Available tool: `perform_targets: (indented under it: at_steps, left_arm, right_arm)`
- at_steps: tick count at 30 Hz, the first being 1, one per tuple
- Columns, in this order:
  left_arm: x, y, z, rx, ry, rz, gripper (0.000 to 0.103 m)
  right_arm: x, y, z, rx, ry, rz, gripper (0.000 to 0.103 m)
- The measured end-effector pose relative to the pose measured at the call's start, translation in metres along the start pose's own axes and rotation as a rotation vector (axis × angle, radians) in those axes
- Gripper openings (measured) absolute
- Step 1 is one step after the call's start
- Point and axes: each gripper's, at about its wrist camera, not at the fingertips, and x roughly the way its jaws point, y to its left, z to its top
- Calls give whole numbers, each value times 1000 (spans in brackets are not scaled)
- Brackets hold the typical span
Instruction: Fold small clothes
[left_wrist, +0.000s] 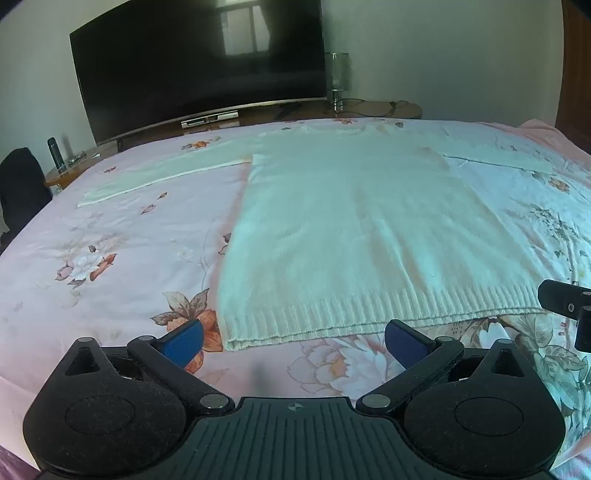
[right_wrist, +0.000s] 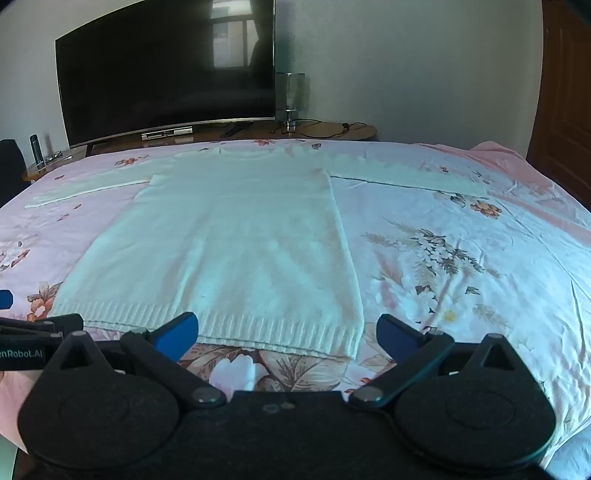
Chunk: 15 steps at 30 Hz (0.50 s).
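Left wrist view, one white sweater flat on one floral bedsheet, left tongs wide, right tongs wide, both empty

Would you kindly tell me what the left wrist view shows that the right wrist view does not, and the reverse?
Only the left wrist view shows the left gripper whole, open, at the sweater's near left hem corner, and the dark chair at the bedside.

Only the right wrist view shows the right gripper whole, open, at the near right hem corner, and the wooden door.

Both show the white sweater spread flat, sleeves out, on the floral bedsheet, with the television behind.
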Motion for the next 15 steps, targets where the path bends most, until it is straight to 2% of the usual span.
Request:
perform_targets:
  at_steps: [15]
  left_arm:
    - [-3, -2, 4, 9, -10, 0, 103]
  right_arm:
    - [-2, 0, 1, 5, -6, -8, 103]
